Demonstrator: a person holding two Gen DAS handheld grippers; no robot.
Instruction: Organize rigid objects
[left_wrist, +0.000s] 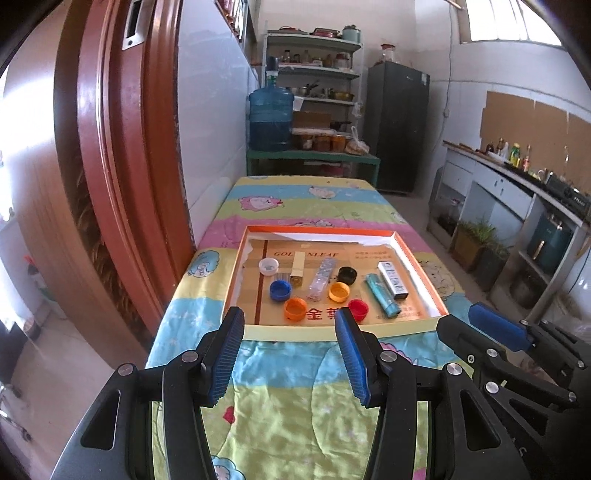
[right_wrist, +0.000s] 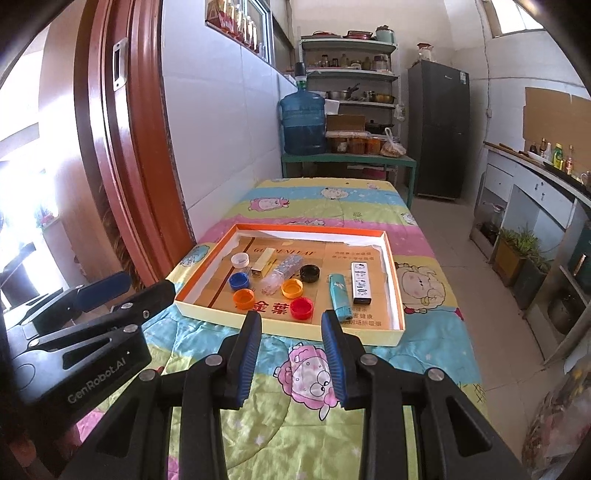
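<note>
Low in the left wrist view, I am holding my left gripper (left_wrist: 290, 326) released and empty, facing the box tray (left_wrist: 421, 258) of caps at centre frame. Low in the right wrist view, my right gripper (right_wrist: 291, 328) is hanging released before the red cap (right_wrist: 301, 308).

Left claw (left_wrist: 290, 325): jaws apart, nothing between them, held above the surface (left_wrist: 266, 406) just short of the tray.
Right claw (left_wrist: 476, 321): at the right edge, beside the left one.
Tray (left_wrist: 417, 254): shallow, orange-rimmed, on the cartoon-print cloth.
In the tray: white cap (left_wrist: 268, 266), blue cap (left_wrist: 280, 289), orange cap (left_wrist: 295, 309), yellow cap (left_wrist: 339, 291), black cap (left_wrist: 347, 275), red cap (left_wrist: 358, 308), teal lighter (left_wrist: 382, 297), white lighter (left_wrist: 392, 278).
</note>
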